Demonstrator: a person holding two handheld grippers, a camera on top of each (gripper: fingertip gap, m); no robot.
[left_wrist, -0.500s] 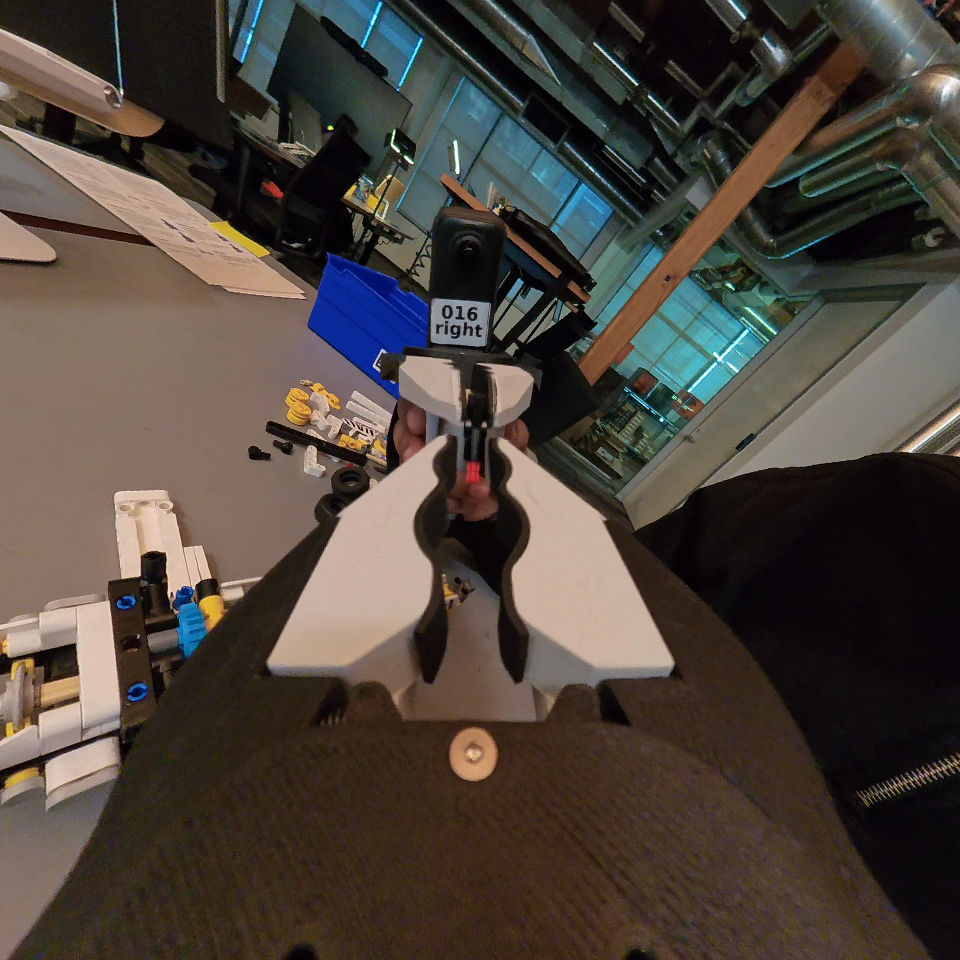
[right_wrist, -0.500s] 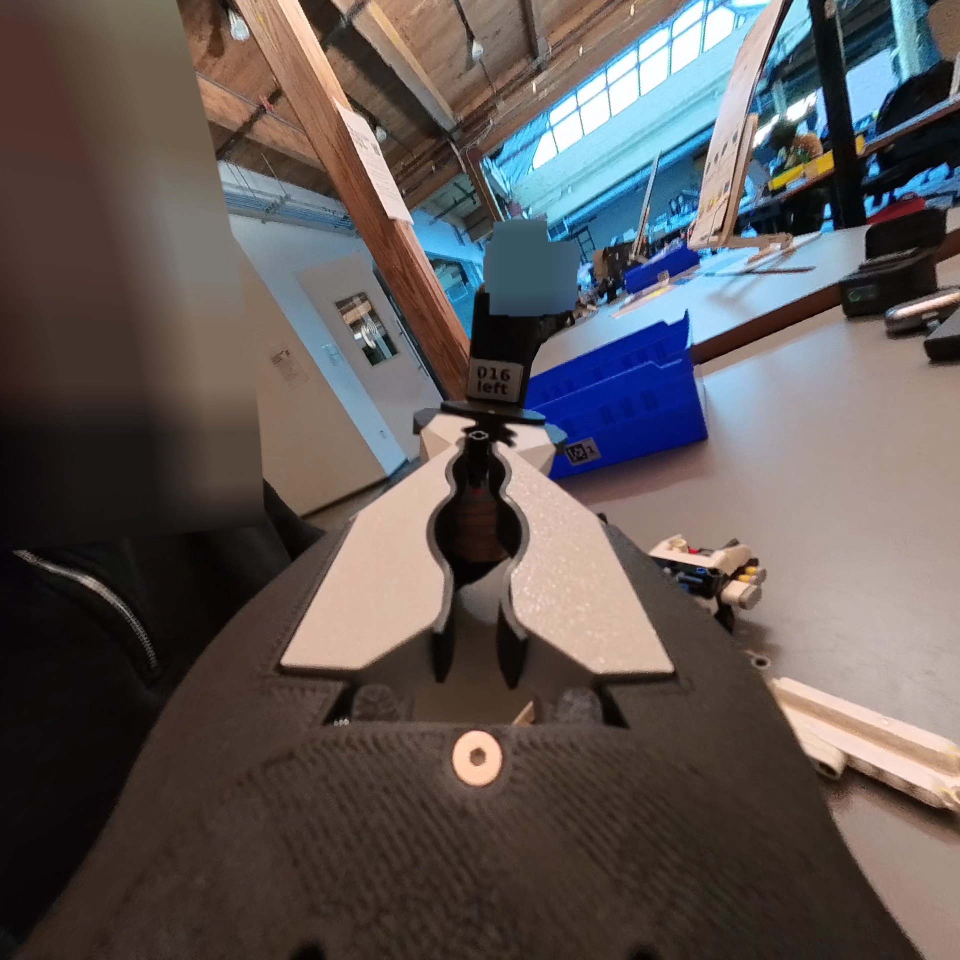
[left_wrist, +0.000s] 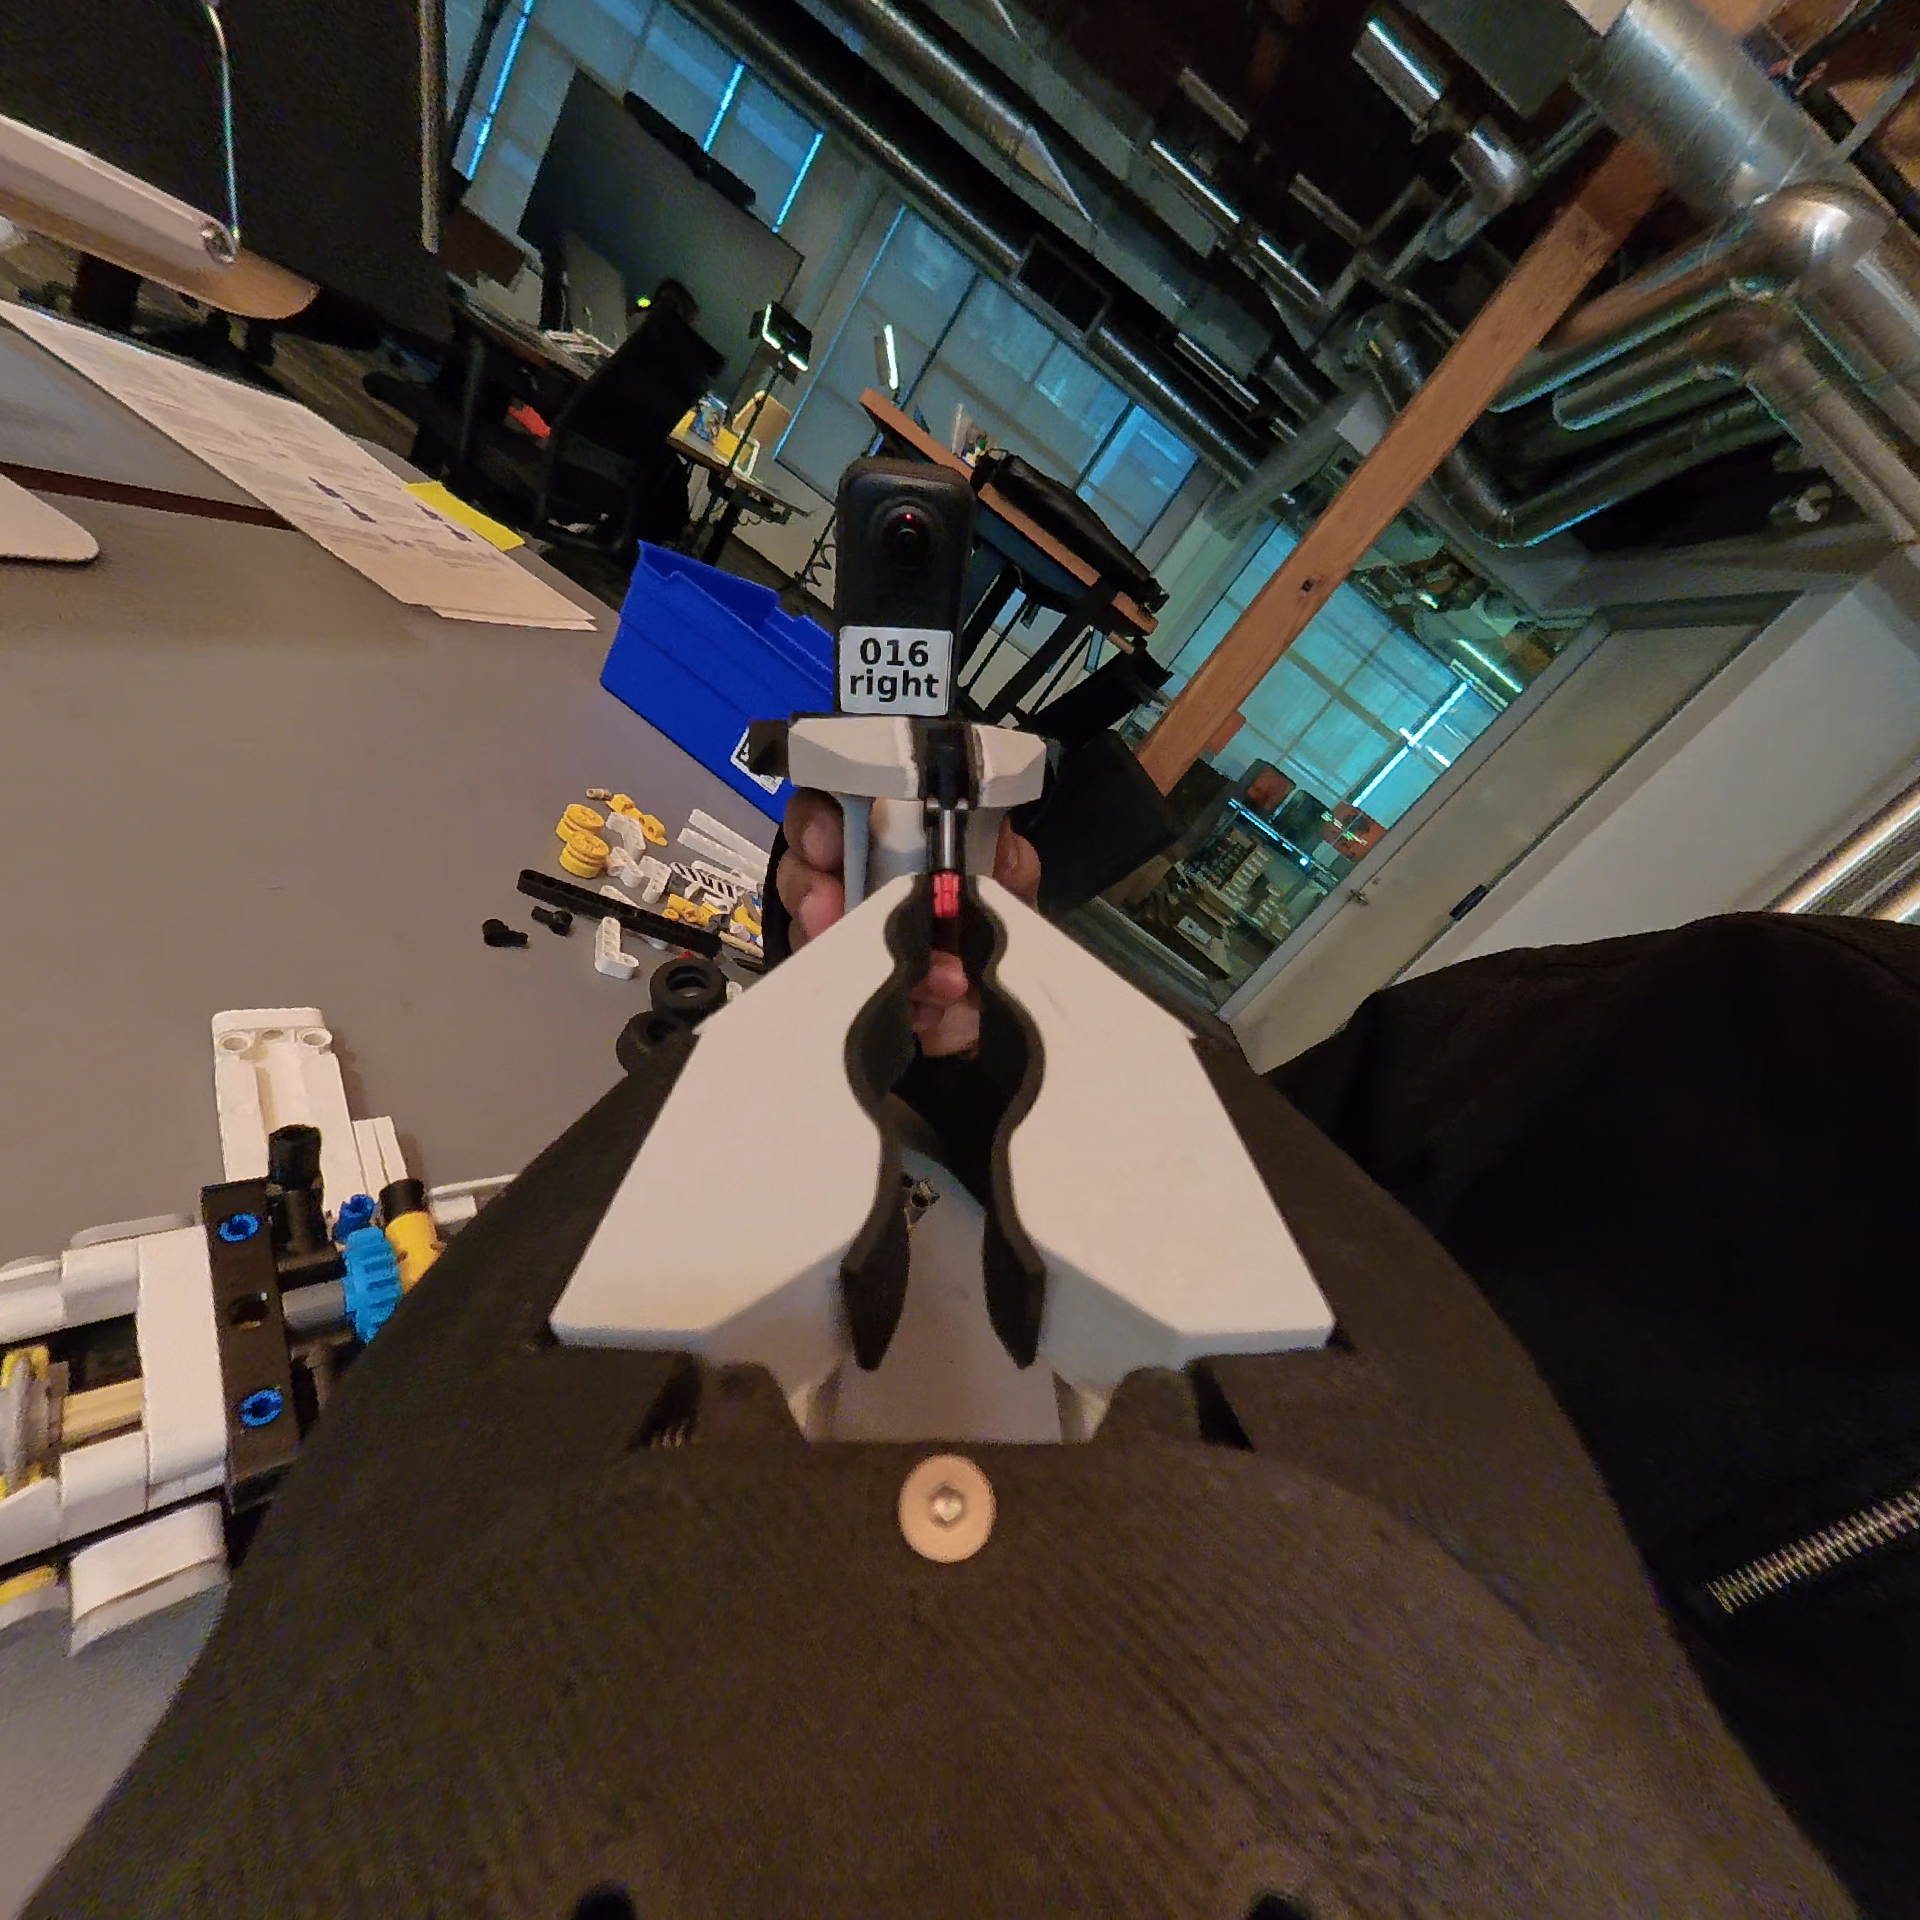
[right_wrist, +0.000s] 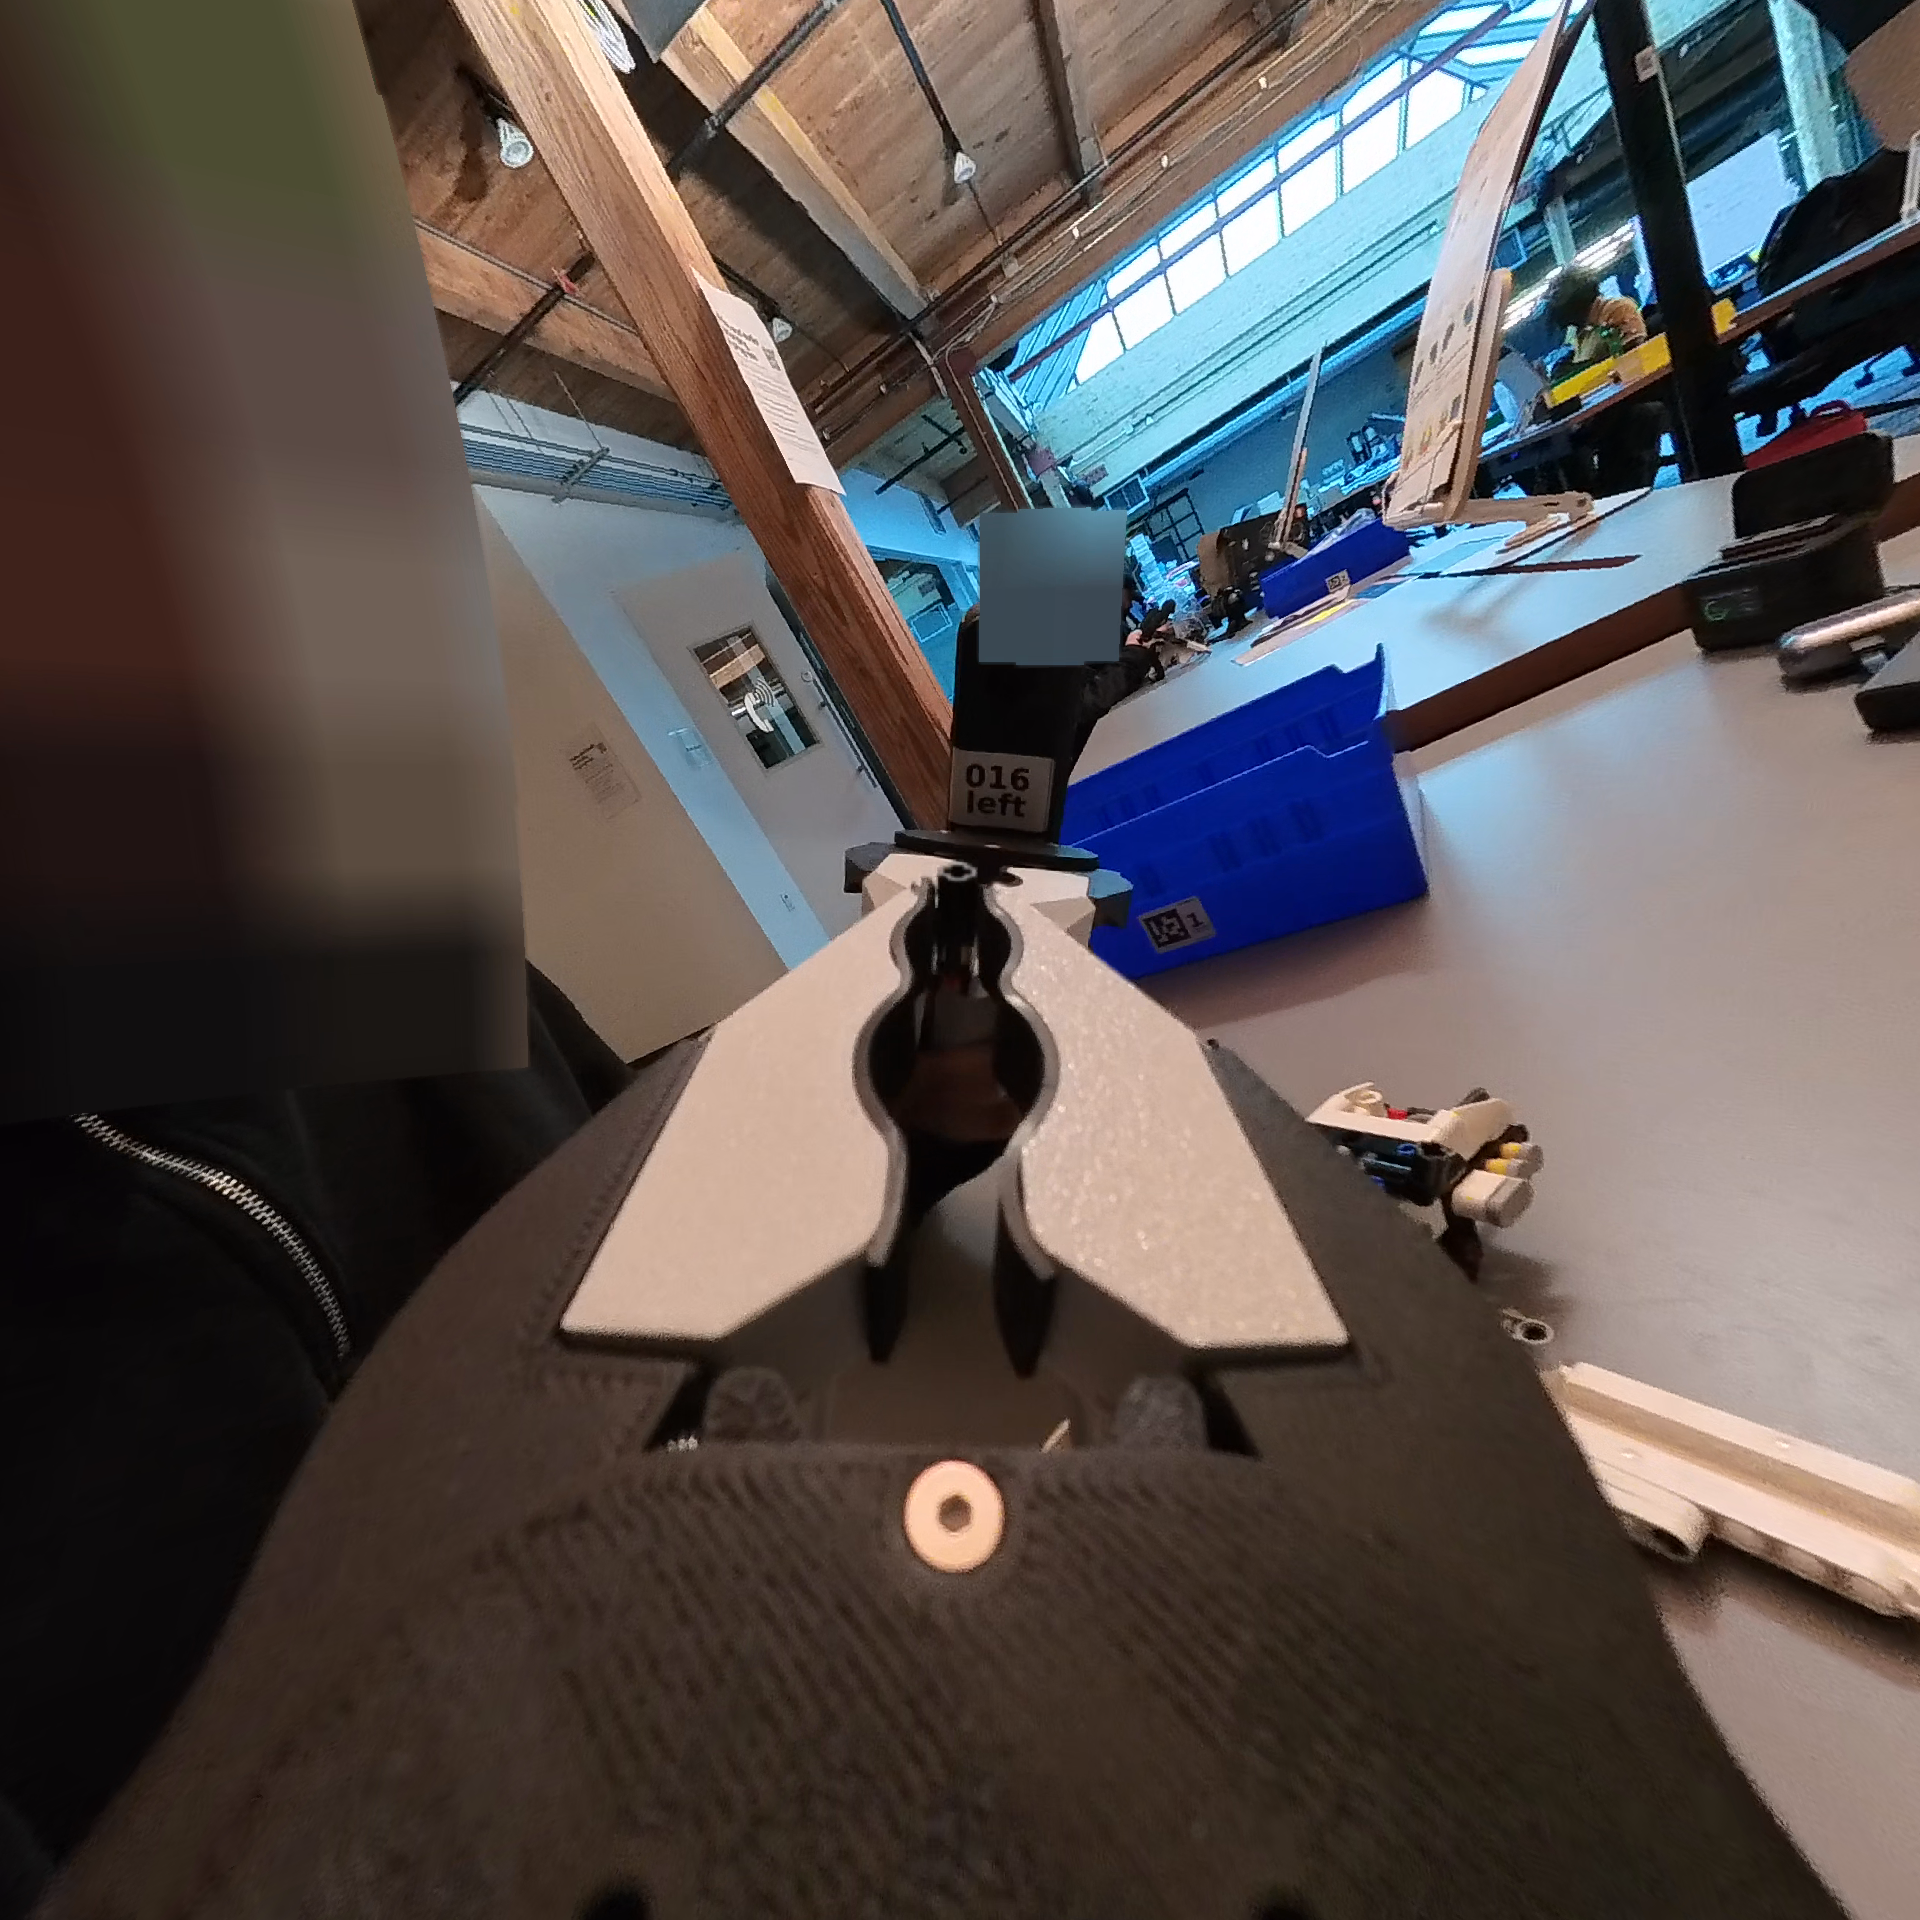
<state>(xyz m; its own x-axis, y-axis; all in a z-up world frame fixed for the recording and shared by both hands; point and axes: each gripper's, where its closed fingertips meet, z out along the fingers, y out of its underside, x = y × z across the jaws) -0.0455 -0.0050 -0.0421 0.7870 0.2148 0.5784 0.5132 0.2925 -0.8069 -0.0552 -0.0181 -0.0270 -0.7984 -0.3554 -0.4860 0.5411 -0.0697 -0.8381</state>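
My two grippers face each other above the grey table (left_wrist: 260, 779), tip to tip. My right gripper (right_wrist: 954, 896) is shut on the dark upper part of a thin black and grey rod (right_wrist: 956, 920). In the left wrist view the right gripper (left_wrist: 940, 764) is held by a hand, and the rod (left_wrist: 943, 836) runs down from its jaws. A small red piece (left_wrist: 943, 899) sits on the rod's lower part. My left gripper (left_wrist: 943, 891) is closed around that red piece at its very tips. The rod's lower end is hidden between the pads.
A blue bin (left_wrist: 707, 665) stands behind a scatter of loose yellow, white and black parts (left_wrist: 644, 862) and black tyres (left_wrist: 681, 987). A part-built white and black model with a blue gear (left_wrist: 208, 1330) lies at the left. A long white panel (right_wrist: 1745, 1496) lies near the right gripper. Less than 4 cm separates the two grippers' tips.
Both grippers stay at the rod. The right gripper has turned slightly as seen from the left. The left fingers look barely closer on the red piece.
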